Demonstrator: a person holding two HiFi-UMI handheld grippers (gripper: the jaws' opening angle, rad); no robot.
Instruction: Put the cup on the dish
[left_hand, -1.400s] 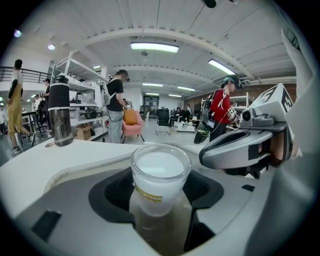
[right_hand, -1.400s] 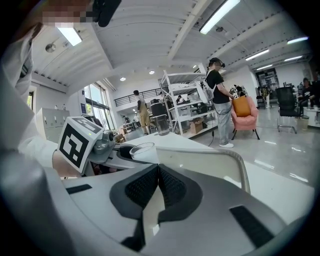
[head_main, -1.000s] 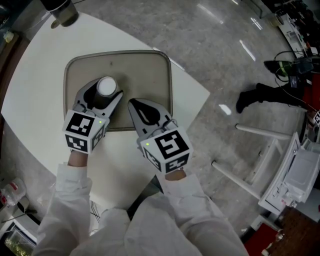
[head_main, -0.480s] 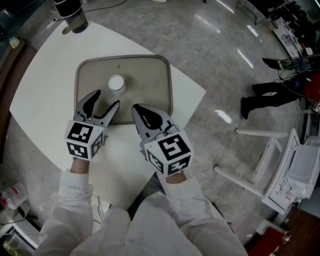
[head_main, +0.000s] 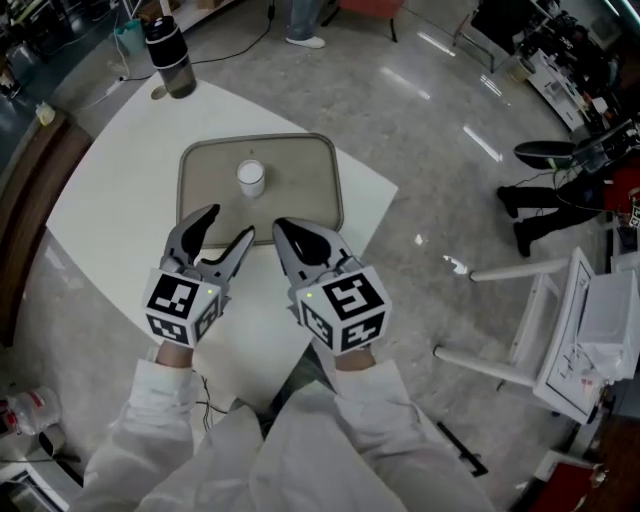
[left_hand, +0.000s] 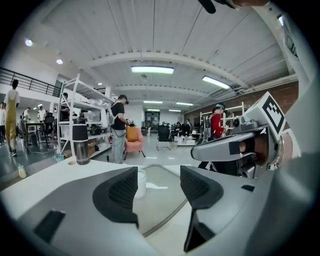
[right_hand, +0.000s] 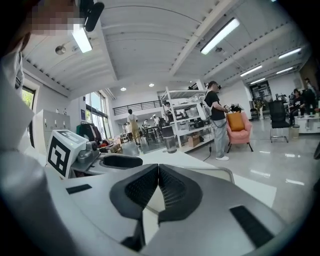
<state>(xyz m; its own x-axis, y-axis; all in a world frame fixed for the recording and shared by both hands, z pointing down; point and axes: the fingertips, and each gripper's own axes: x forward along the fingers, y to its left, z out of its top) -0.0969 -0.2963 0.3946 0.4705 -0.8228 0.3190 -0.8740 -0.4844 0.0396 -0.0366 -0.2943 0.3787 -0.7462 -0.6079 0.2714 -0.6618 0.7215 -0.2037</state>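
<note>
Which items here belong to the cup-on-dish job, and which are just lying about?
Job: small white cup; beige rectangular dish; left tool, open; right tool, shut.
Lying about: dark lidded tumbler on the white table.

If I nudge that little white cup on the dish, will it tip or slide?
The cup looks small, so probably light. It stands upright on the flat dish: a low nudge should slide it, a high one might tip it.

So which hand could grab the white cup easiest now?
Left, probably. The left gripper is open and the cup on the dish sits ahead of it. The right gripper is shut.
</note>
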